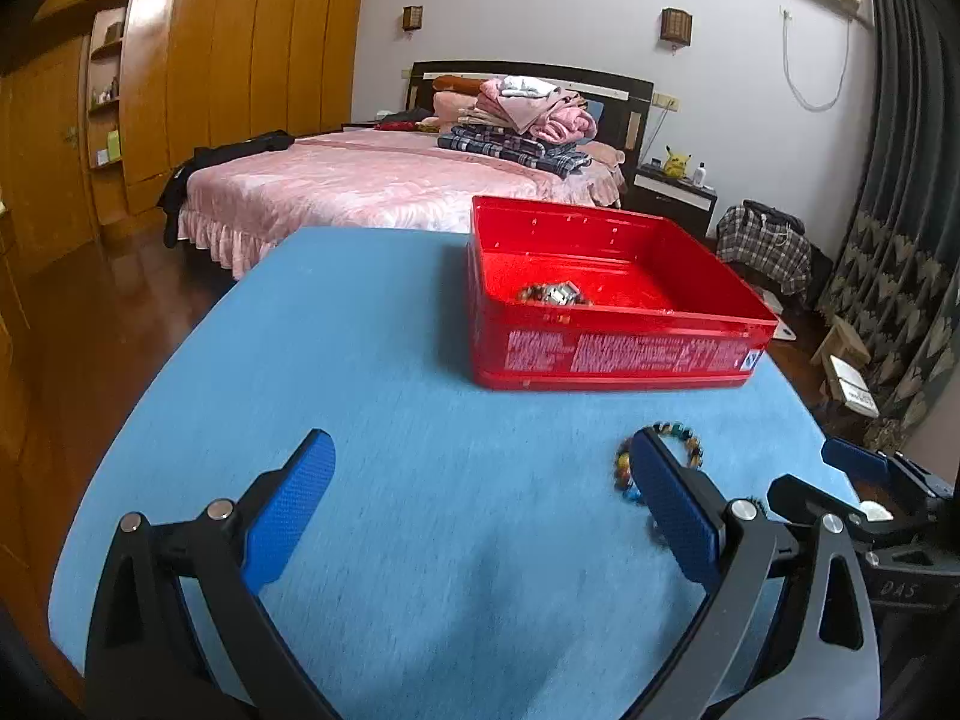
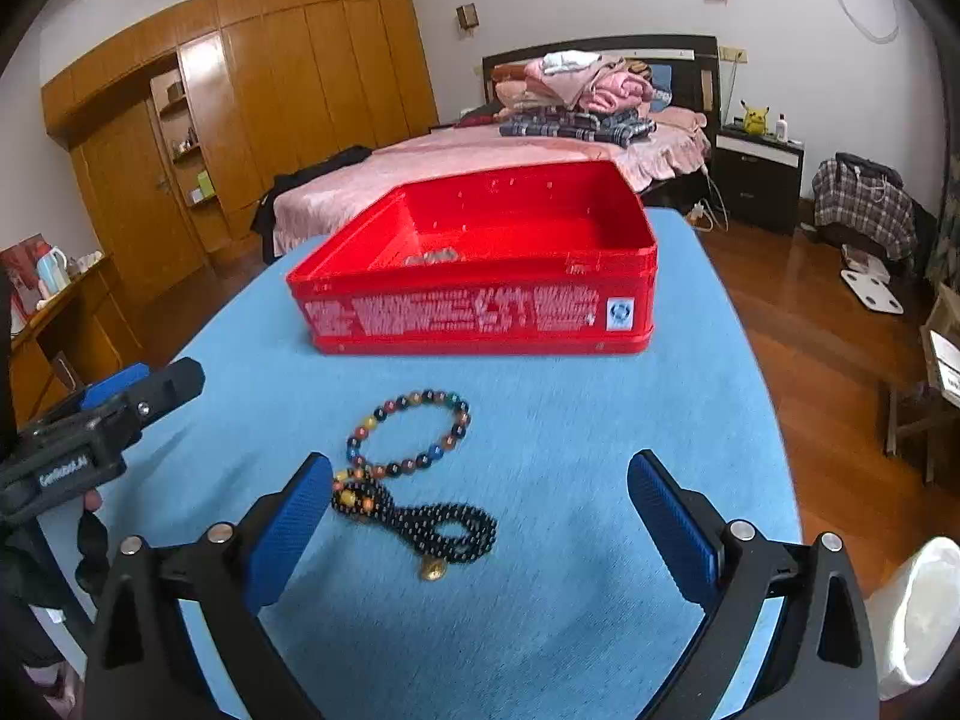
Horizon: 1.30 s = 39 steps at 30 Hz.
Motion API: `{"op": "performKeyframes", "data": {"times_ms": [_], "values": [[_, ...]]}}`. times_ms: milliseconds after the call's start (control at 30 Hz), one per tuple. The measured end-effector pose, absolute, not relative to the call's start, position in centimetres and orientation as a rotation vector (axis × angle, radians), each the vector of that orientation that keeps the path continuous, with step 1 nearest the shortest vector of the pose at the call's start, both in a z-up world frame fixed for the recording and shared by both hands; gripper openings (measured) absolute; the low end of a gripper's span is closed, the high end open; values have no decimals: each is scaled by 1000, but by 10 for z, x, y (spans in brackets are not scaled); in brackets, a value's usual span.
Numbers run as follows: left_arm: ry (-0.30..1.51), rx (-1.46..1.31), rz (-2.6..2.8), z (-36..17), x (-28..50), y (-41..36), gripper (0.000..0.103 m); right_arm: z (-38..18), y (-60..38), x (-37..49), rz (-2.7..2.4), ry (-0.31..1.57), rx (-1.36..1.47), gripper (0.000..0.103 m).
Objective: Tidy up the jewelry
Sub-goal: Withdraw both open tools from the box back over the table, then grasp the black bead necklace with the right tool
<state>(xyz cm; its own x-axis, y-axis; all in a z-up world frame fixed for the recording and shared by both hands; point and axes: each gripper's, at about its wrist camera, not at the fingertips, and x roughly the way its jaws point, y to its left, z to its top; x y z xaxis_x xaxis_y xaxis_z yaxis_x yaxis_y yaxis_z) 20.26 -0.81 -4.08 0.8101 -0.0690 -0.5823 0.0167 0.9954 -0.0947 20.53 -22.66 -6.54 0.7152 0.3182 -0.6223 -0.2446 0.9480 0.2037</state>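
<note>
**Two bracelets on the bench, both grippers open above it**

The blue-covered bench [image 2: 570,480] fills the foreground in both wrist views, with a pink bed [image 1: 372,186] and a wooden wardrobe [image 1: 240,60] behind it.

On the far part of the bench stands an open red box [image 2: 480,312], white print along its near wall. Inside it lies a small heap of jewelry [image 1: 555,293], beads and something metallic, close to the near wall; finer detail is too small to tell.

The right gripper [image 2: 480,516] hangs low over the near part of the bench, its jaws spread wide and holding nothing. The left gripper [image 1: 483,495] is likewise wide open and empty, over bare blue cloth to the left of the bracelets; in the right wrist view it shows at the left edge.

Between the right gripper's blue pads [image 2: 672,525] lie two pieces. A multicolored bead bracelet [image 2: 414,432] forms an open loop nearer the box. A black bead strand [image 2: 438,525] with a small gold bell lies bunched just nearer the camera, its end touching the colored loop beside the left-hand pad.
</note>
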Motion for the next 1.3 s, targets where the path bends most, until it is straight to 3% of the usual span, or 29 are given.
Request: {"op": "performKeyframes", "data": {"times_ms": [367,433,667,800,1300], "values": [[633,-71,-38,-47,192,-6,96,-81,-216,206,353,760,79,96],[636,-73,-37,-48,193,-6,96,-83,-216,206,368,772,80,91],[641,-75,-39,-51,192,-6,96,-88,-213,202,408,822,73,54],[642,-79,-37,-51,192,-6,96,-88,-212,194,439,834,87,43],[646,-89,-12,-55,189,4,96,-82,-196,174,483,806,40,43]]}}
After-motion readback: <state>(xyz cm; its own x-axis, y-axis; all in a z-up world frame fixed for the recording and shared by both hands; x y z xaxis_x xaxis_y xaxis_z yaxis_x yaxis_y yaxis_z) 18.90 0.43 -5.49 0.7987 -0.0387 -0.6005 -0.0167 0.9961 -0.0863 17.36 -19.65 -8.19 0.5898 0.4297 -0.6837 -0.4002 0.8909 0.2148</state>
